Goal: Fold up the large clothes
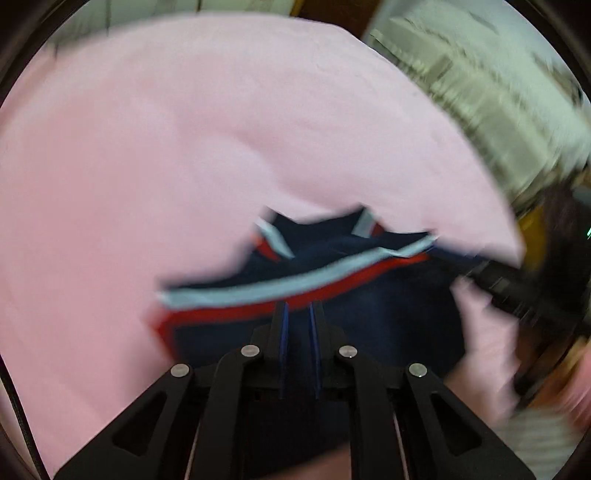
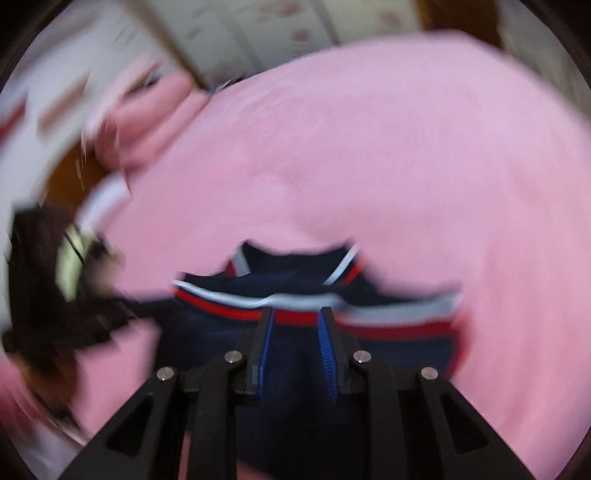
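A navy garment with a red and white stripe (image 1: 295, 284) lies bunched on a pink sheet (image 1: 147, 147). My left gripper (image 1: 299, 306) is shut on the navy cloth just below the stripe, jaws close together. In the right wrist view the same garment (image 2: 369, 317) lies on the pink sheet (image 2: 369, 166). My right gripper (image 2: 297, 314) holds a fold of navy cloth between its blue pads (image 2: 327, 347), at the striped edge. Both views are blurred by motion. The right gripper's black body (image 1: 517, 288) shows at the right of the left view.
The pink sheet covers a bed. A pale wall or cabinets (image 2: 258, 29) stand beyond it. The left gripper's dark body (image 2: 55, 295) shows at the left of the right wrist view. Brown floor (image 2: 70, 181) shows past the bed's edge.
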{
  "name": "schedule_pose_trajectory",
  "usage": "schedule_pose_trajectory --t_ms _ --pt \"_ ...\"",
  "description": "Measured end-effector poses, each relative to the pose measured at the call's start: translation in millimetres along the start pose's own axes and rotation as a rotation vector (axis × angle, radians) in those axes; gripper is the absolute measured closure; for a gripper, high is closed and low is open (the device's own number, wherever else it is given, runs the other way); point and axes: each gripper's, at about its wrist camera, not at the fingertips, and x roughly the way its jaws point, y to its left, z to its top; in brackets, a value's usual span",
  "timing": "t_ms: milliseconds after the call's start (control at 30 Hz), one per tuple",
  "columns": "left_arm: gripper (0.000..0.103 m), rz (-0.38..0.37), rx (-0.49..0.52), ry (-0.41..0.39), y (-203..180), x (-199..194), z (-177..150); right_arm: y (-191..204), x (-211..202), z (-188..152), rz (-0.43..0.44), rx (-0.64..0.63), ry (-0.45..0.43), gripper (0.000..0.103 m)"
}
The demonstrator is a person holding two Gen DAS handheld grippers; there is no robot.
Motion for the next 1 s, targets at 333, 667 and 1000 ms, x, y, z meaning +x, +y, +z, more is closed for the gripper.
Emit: schedule_pose_trajectory --t_ms 333,667,1000 --pt "0.095 -0.036 -0.227 -0.006 -14 75 -27 2 57 -45 0.064 0.159 0.048 0.103" --pt "0.101 0.132 -0.252 -0.127 26 74 -25 -66 31 -20 -0.051 0.167 -0.078 0.103" --pt "0.1 0.13 -0.323 -0.245 30 36 -23 -34 -6 -20 -0.104 0.139 -0.186 0.103"
